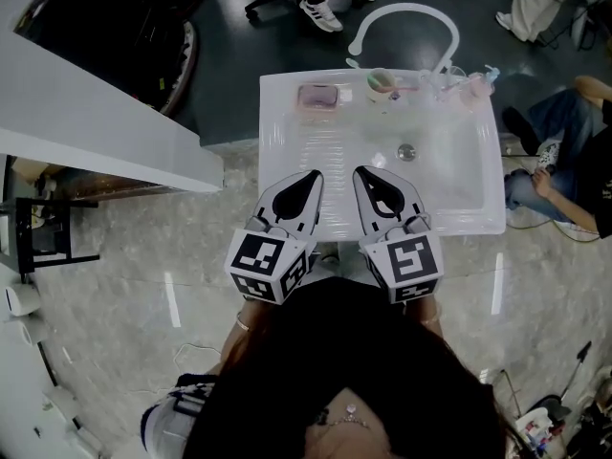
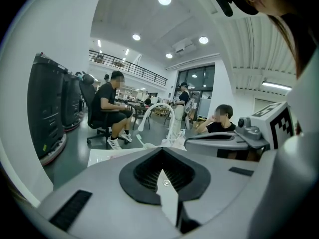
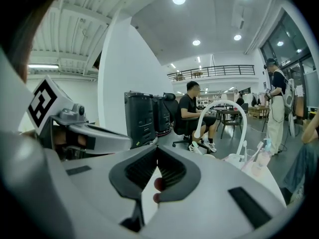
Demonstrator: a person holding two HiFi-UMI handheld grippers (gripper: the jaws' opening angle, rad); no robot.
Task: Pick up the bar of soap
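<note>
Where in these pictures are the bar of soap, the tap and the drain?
bar of soap point(image 1: 317, 95): head view, middle of its pink top.
tap point(image 1: 406, 7): head view, top of its white arch.
drain point(image 1: 406, 151): head view, its centre.

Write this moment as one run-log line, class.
phase: before reach; left gripper: shut, empty; right gripper: shut, empty; both: over sink front; bar of soap: untouched, far-left ledge

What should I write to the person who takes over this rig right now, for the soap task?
The left tool is shut and empty, above the near edge of the sink.
The right tool is shut and empty, close beside it.
The bar of soap is pink and lies on the sink's far left ledge, away from both tools.
Done: nothing yet.
Left: open one tool, reach to the soap, grip it, lift it.
</note>
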